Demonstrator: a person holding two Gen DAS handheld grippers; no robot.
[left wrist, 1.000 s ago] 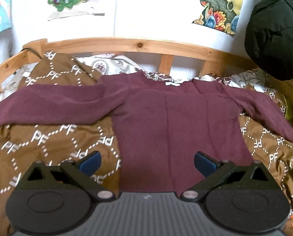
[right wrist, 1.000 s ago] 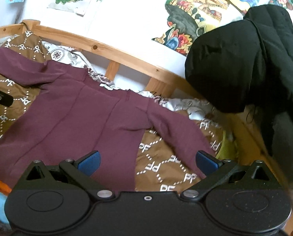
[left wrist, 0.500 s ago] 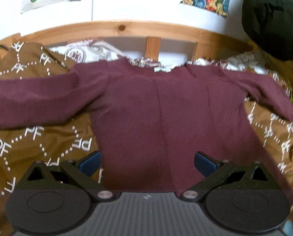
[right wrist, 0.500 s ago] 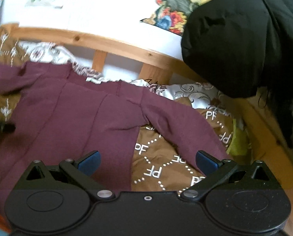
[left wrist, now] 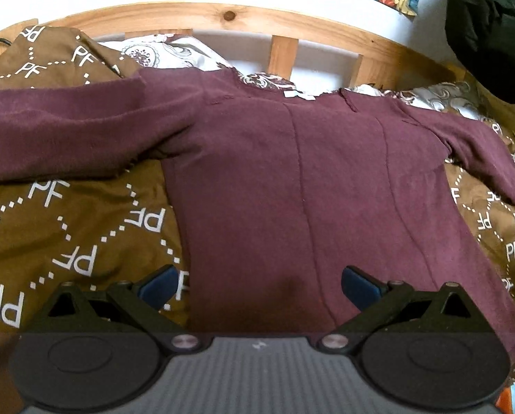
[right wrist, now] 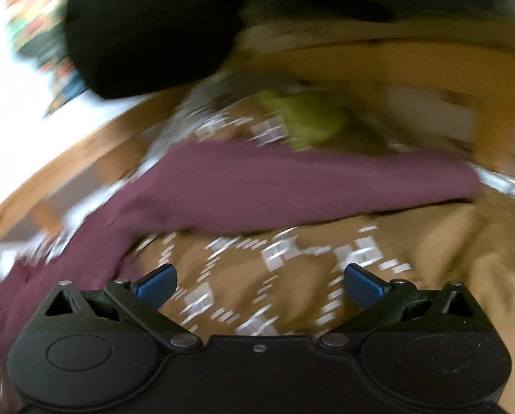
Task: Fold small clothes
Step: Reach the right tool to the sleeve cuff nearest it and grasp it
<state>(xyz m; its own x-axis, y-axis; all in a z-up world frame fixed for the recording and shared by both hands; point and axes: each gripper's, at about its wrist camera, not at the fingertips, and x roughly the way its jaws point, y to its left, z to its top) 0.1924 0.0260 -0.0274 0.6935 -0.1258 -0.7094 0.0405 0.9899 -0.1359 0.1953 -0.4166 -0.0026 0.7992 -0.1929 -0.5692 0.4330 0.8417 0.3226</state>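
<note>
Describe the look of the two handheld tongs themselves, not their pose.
Both tongs, left and right, are black linkage arms with triangular cut-outs, silver pivot pins, round disc housings and blue fingertips. The left body is grey and ribbed with a small white mark; the right is plain black with one small screw. No cables, hands or sleeves show.

Sweater [left wrist: 292,172] sleeve — cut off left

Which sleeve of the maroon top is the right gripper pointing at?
The right gripper faces the sleeve on the black coat's side, beside a yellow-green item; the other sleeve lies far opposite.
</note>
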